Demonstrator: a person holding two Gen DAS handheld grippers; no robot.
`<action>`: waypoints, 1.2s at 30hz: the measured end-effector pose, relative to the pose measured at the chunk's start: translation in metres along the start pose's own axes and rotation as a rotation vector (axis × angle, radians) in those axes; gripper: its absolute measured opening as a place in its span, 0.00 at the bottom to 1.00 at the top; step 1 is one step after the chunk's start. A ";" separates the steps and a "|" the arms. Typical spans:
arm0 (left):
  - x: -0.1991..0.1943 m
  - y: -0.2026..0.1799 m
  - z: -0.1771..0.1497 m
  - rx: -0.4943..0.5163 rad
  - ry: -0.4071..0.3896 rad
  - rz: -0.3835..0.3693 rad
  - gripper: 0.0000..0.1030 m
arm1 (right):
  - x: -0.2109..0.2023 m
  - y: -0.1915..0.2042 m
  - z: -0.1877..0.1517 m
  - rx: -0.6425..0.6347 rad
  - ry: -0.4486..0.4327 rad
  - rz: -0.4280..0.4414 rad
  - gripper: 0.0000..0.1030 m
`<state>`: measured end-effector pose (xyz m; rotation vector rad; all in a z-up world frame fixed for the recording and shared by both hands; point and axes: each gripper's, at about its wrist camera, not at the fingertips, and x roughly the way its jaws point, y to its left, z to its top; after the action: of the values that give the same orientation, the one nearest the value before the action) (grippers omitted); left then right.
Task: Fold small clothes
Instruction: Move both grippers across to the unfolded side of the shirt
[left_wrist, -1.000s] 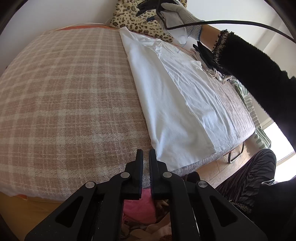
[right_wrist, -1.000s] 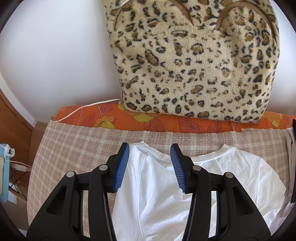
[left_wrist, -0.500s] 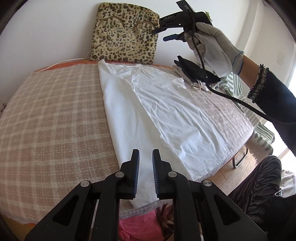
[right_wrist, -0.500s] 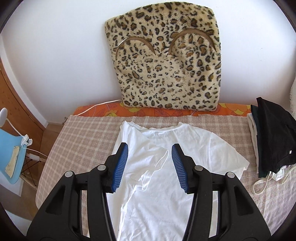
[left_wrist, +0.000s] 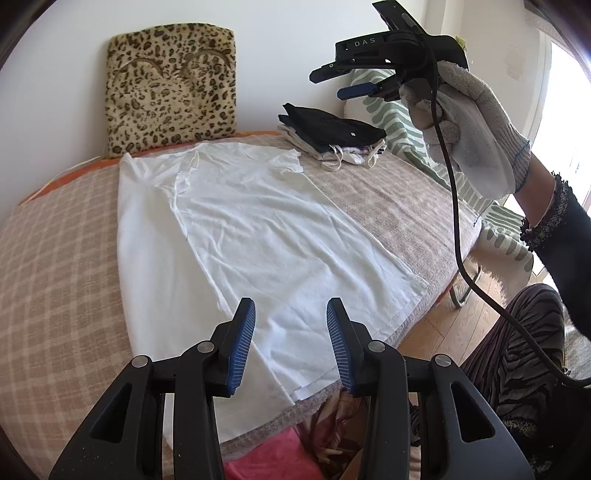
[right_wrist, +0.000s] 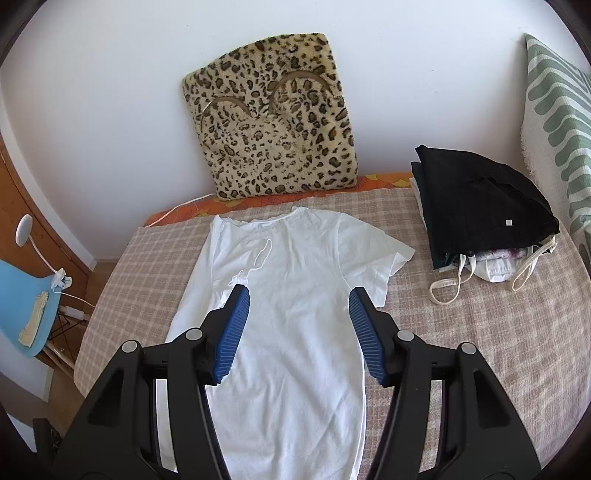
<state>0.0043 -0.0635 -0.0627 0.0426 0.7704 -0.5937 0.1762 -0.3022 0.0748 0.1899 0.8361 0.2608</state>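
A white T-shirt (left_wrist: 258, 240) lies flat on the plaid-covered bed, its left side folded over onto the body, its right sleeve spread out; it also shows in the right wrist view (right_wrist: 295, 295). My left gripper (left_wrist: 291, 341) is open and empty, above the shirt's hem near the bed's front edge. My right gripper (right_wrist: 298, 338) is open and empty, held high above the shirt's middle; it shows in the left wrist view (left_wrist: 332, 81) in a gloved hand, raised at the upper right.
A leopard-print cushion (right_wrist: 273, 122) leans on the wall behind the collar. A stack of folded clothes with a black one on top (right_wrist: 480, 206) sits right of the shirt. A green-striped pillow (right_wrist: 561, 122) stands far right. A blue chair (right_wrist: 26, 302) is left of the bed.
My left gripper has opened from shut and swung toward the shirt's hem. My right gripper has risen and pulled back from the collar, so the whole shirt and the clothes stack come into view.
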 end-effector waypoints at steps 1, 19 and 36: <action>0.005 -0.005 0.001 0.008 0.005 -0.009 0.37 | -0.004 -0.006 -0.006 0.005 0.003 0.007 0.57; 0.109 -0.129 0.011 0.082 0.113 -0.195 0.37 | -0.045 -0.153 -0.035 0.277 -0.059 0.083 0.68; 0.139 -0.139 0.007 0.185 0.094 -0.131 0.06 | -0.032 -0.168 -0.040 0.308 -0.042 0.099 0.68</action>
<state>0.0153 -0.2495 -0.1260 0.1929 0.8111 -0.7909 0.1513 -0.4695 0.0262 0.5246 0.8233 0.2190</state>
